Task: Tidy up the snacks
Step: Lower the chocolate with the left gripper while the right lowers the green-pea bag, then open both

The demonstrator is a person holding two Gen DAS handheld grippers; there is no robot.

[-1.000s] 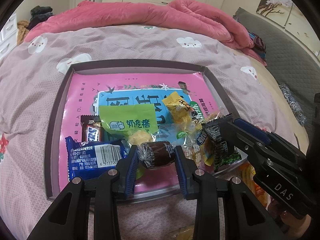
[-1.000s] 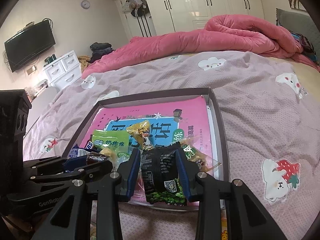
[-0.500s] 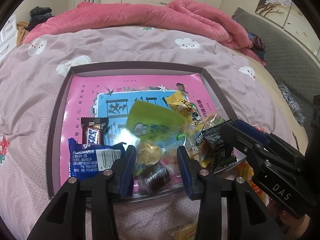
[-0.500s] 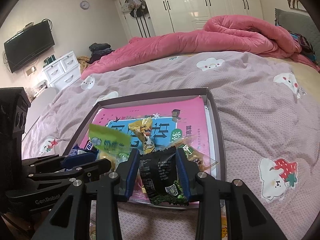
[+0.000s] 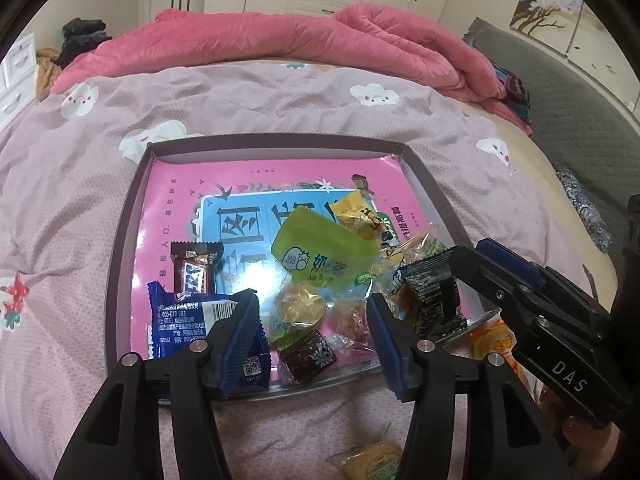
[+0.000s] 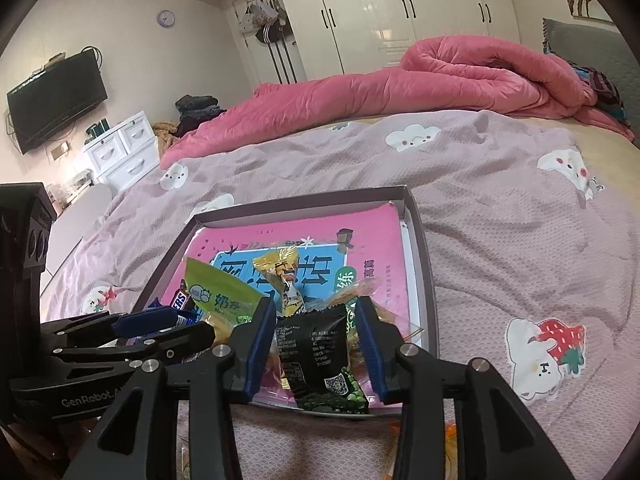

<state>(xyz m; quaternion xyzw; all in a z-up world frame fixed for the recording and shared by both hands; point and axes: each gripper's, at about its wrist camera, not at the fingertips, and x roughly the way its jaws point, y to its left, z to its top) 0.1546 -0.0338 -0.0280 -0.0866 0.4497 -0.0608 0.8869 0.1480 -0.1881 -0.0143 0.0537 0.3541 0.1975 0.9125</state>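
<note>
A dark shallow tray (image 5: 276, 142) lined with a pink sheet lies on the bed and holds several snacks. My left gripper (image 5: 314, 330) hangs over its near edge, jaws opening. A brown wrapped candy (image 5: 308, 356) lies loose in the tray between the fingers, touching neither pad. Beside it are a blue packet (image 5: 188, 320), a chocolate bar (image 5: 196, 268) and a green packet (image 5: 320, 256). My right gripper (image 6: 314, 330) is at the tray's (image 6: 304, 200) near right corner, jaws opening. A black-and-green packet (image 6: 316, 356) stands between them, with a gap at the right pad.
Two packets lie on the sheet outside the tray, a yellow one (image 5: 372, 464) and an orange one (image 5: 492, 340). A pink duvet (image 5: 304, 36) is heaped at the far side of the bed. White drawers (image 6: 124, 148) and a wall screen (image 6: 56, 100) stand on the left.
The left jaws widened and let go of the brown candy, which dropped into the tray. The green packet tipped toward the right. The right jaws widened slightly around the black packet.
</note>
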